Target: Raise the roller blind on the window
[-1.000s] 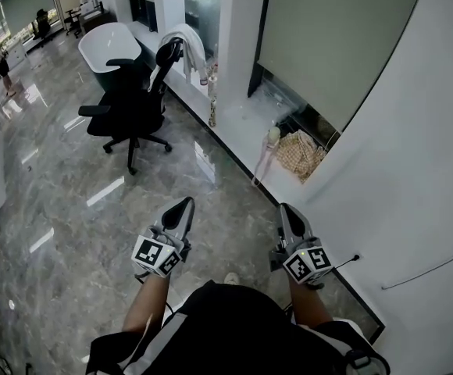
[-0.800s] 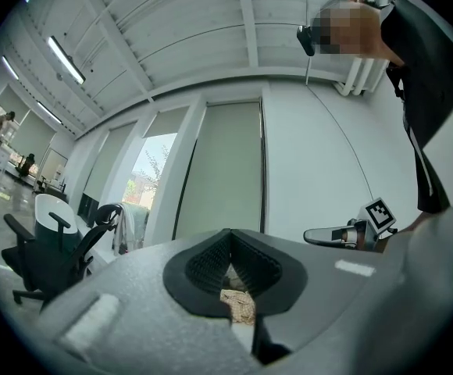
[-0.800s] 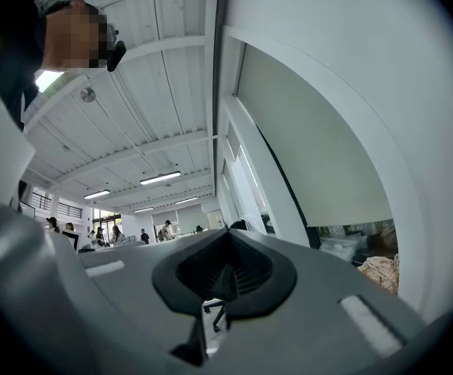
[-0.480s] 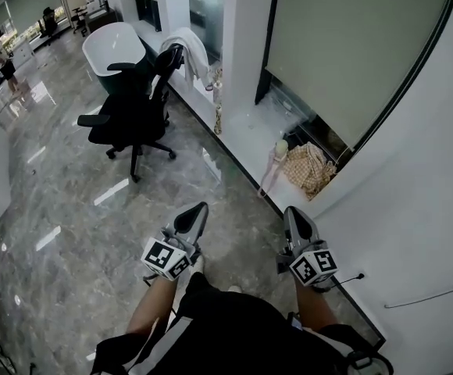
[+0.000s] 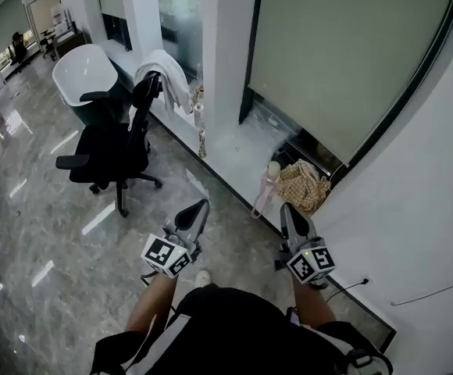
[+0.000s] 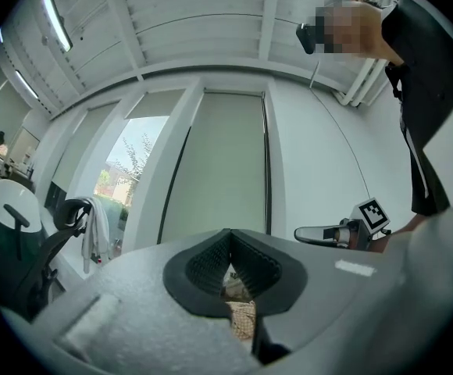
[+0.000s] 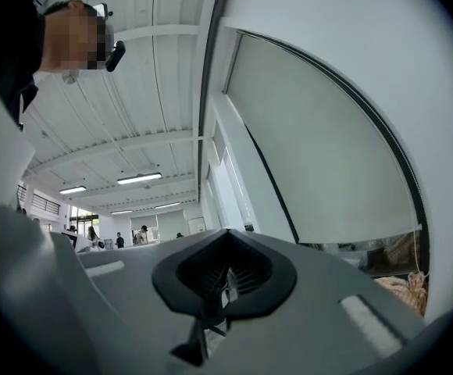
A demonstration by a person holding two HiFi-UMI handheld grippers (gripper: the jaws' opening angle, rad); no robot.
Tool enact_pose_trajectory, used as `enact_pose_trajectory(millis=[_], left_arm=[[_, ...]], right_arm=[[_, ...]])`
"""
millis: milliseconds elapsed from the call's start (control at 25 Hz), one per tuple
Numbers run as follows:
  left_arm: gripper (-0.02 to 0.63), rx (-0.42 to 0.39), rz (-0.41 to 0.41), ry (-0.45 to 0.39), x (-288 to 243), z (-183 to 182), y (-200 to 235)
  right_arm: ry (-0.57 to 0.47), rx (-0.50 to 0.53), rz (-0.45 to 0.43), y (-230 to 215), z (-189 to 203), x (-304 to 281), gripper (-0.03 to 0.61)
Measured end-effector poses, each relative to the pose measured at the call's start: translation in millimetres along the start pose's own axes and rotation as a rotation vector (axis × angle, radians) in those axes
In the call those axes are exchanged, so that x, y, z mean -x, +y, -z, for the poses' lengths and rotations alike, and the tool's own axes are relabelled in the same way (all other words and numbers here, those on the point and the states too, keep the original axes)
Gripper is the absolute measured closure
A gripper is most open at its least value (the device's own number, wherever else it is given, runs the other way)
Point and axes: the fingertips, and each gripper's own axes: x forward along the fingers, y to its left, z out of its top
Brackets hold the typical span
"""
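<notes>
You stand on the grey marble floor (image 5: 47, 241). The roller blind (image 5: 344, 53) hangs ahead and to your right, inside a dark window frame. Its long axis runs vertically. Its bottom edge points down and sits just above the white sill (image 5: 238, 143), leaving a low gap. A black office chair (image 5: 113, 147) stands to your left, well apart from the blind. A checked cloth (image 5: 303, 184) lies below the blind's bottom edge. Your left gripper (image 5: 197, 209) and right gripper (image 5: 287, 213) point forward, jaws together on nothing, clear of the blind.
</notes>
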Motion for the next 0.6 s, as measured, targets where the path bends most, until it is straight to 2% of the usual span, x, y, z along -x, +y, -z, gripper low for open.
enact_pose_trajectory(millis=[360,600], left_arm=[[0.614,0.02,0.156,0.028,-47,14,69],[0.614,0.068,0.241,0.052,-97,27,80]], right_arm=[[-0.031,0.024,0.132,-9,12,-61,0.577],[-0.037,0.032,0.238,-40,9,-65,0.577]])
